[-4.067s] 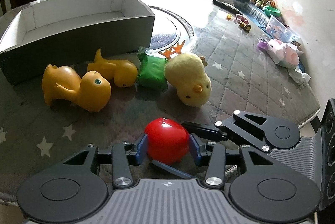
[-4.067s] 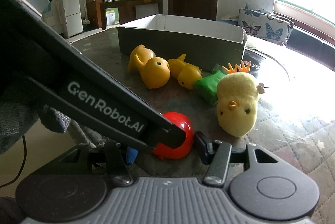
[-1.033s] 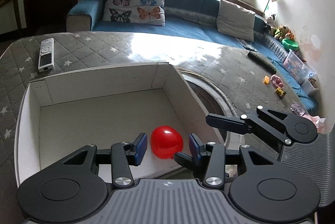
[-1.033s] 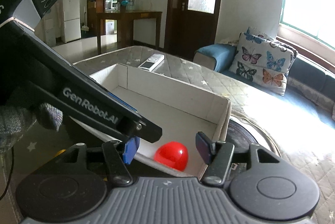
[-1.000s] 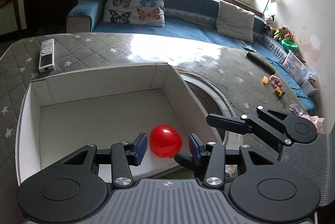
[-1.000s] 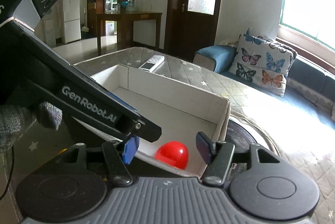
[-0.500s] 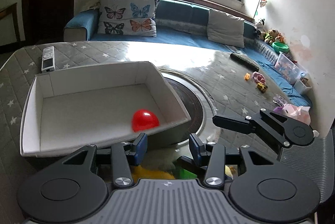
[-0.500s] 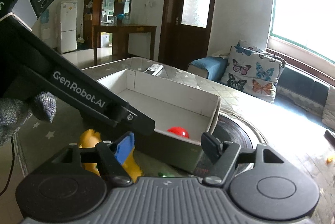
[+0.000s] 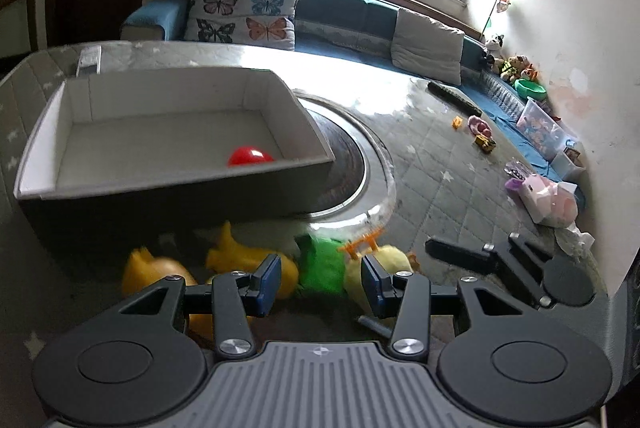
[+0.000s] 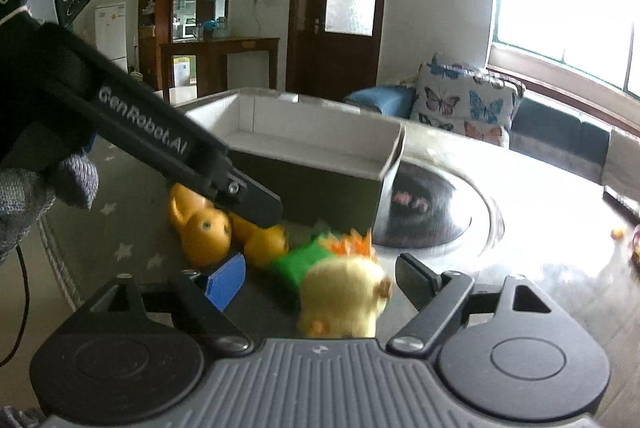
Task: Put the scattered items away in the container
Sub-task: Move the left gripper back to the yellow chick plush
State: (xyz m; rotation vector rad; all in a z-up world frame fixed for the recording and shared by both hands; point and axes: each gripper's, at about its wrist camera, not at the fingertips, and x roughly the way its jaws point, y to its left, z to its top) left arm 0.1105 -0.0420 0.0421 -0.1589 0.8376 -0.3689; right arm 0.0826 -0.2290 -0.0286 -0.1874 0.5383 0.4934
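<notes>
A grey box with white inside [image 9: 100, 184] stands on the table; it also shows in the right wrist view [image 10: 320, 152]. A red ball [image 9: 250, 157] lies in its near right corner. In front of the box lie two yellow rubber ducks [image 9: 240, 256] [image 10: 204, 226], a green toy [image 9: 322, 264] [image 10: 302, 262] and a yellow plush chick [image 9: 384, 258] [image 10: 346, 294]. My left gripper [image 9: 320, 282] is open and empty above the toys. My right gripper [image 10: 320, 278] is open and empty, with the plush chick between its fingers.
The table wears a grey quilted star cloth [image 9: 440, 180] with a round glass turntable [image 9: 352, 164] right of the box. A remote [image 9: 90, 58] lies behind the box. Small toys [image 9: 480, 132] and a pink bag [image 9: 548, 196] sit at the far right edge.
The red ball was dropped into the box and both grippers pulled back and down toward the toys in front of it. The right gripper has opened wider.
</notes>
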